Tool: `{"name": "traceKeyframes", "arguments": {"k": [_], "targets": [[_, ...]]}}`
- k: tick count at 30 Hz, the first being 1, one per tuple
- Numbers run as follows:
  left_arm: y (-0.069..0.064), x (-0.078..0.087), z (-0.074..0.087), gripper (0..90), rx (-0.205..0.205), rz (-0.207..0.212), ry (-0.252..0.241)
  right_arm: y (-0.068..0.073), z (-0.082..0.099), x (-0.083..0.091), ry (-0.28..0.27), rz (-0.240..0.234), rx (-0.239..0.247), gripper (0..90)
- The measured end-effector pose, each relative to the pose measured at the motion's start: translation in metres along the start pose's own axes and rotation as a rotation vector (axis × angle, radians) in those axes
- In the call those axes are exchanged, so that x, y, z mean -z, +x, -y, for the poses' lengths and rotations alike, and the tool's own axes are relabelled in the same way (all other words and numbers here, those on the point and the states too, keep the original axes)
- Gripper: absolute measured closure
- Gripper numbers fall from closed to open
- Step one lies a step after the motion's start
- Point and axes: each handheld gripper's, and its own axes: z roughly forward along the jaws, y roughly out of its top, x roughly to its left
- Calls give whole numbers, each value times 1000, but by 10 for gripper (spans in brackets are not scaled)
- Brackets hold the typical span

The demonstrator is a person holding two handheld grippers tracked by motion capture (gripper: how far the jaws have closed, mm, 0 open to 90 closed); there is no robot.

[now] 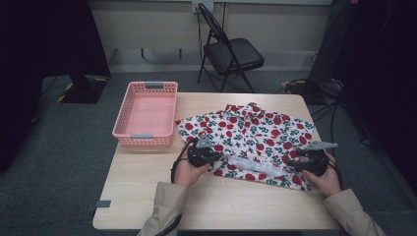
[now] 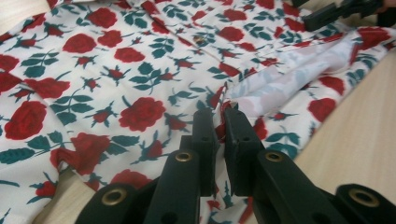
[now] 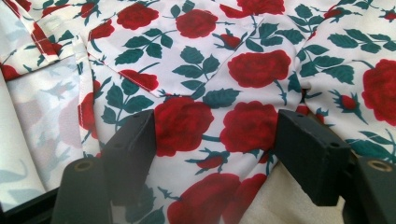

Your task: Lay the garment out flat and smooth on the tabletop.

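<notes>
Looks like the grab-the-hem stage of folding the rose-print shirt (image 1: 248,135), spread flat just right of the pink basket (image 1: 147,114), which holds nothing. Left gripper (image 2: 219,116) pinched shut on a fold at the shirt's near edge. Right gripper (image 3: 215,126) gaping wide over the shirt's near right corner, not gripping. Next up, probably: clamp that corner too, then lift both evenly.

No legible text or labels anywhere
</notes>
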Motion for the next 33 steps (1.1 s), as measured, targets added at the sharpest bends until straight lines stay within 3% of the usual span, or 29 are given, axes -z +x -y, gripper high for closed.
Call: {"name": "traceKeyframes", "arguments": {"k": [12,22,33], "targets": [[-14,14,2,839,-17,46,-23,0,0,0,-1,1,0,293],[-20,26,7,842,-17,56,-41,0,0,0,-1,1,0,293],[-26,34,17,843,-15,76,-14,0,0,0,-1,1,0,293]]}}
